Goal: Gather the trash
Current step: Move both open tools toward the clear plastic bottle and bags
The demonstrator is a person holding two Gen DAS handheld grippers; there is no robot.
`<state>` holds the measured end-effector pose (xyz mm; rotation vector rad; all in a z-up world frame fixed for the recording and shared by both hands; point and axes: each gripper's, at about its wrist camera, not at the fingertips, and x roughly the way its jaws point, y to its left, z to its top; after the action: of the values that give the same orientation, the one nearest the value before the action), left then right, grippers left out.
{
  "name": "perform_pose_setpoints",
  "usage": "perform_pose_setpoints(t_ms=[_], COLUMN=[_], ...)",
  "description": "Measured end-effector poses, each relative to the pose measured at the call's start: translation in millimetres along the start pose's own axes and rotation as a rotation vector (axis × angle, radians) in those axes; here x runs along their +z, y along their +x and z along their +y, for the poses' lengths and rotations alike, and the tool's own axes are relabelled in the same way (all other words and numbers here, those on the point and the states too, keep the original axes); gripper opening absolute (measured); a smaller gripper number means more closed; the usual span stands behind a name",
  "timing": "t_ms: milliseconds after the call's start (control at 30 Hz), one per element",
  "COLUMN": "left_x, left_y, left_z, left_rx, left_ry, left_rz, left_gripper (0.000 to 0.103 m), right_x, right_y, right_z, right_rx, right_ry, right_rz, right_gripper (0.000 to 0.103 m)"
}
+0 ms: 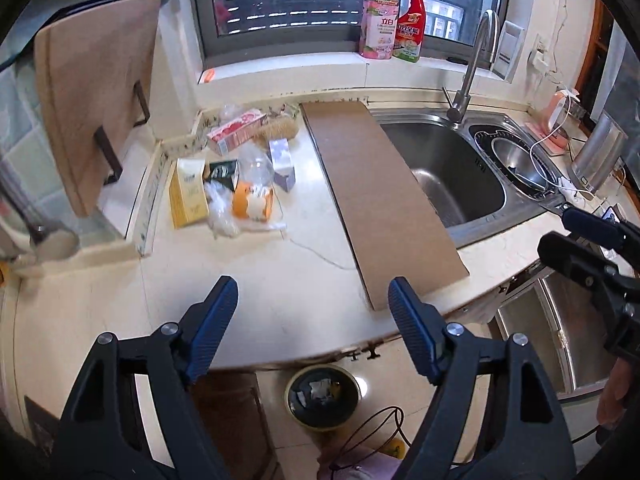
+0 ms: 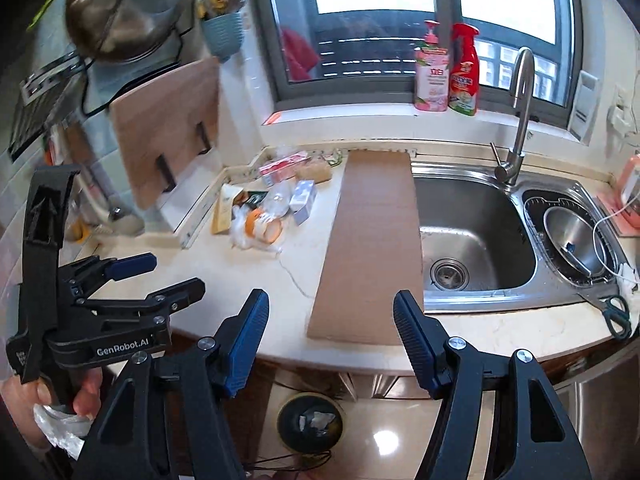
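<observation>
Both claws hang empty over the counter edge: the left gripper (image 1: 312, 320) and the right gripper (image 2: 330, 332) stand with jaws apart, nothing between them. The heap of cartons, clear plastic wrap and orange packaging (image 1: 236, 176) lies ahead and left of them. The round black-lined bin (image 1: 322, 396) sits below. Judged step: reaching for another piece; next, pinch one item.

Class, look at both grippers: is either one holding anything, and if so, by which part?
Nothing is held. The left gripper and right gripper both stand open and empty above the counter; the trash pile lies untouched.
</observation>
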<state>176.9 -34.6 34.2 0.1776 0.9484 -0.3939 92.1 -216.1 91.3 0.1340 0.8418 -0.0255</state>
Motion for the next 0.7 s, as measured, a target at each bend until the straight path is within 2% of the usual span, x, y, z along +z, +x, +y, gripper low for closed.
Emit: perform_pose_setpoints(t_ms=[267, 700], left_x=[23, 44], left_y=[13, 62], left_z=[7, 43], left_rx=[-0.011, 0.015], left_ry=[0.030, 0.024], left_rz=[-0.030, -0.013], left_gripper=[0.076, 0.076], right_x=[37, 57], right_y=[20, 84], right_z=[19, 31], right_rx=[-0.067, -0.031], right_ry=[-0.033, -0.008], right_rz=[-0.004, 0.027], right_gripper=[0.066, 0.066])
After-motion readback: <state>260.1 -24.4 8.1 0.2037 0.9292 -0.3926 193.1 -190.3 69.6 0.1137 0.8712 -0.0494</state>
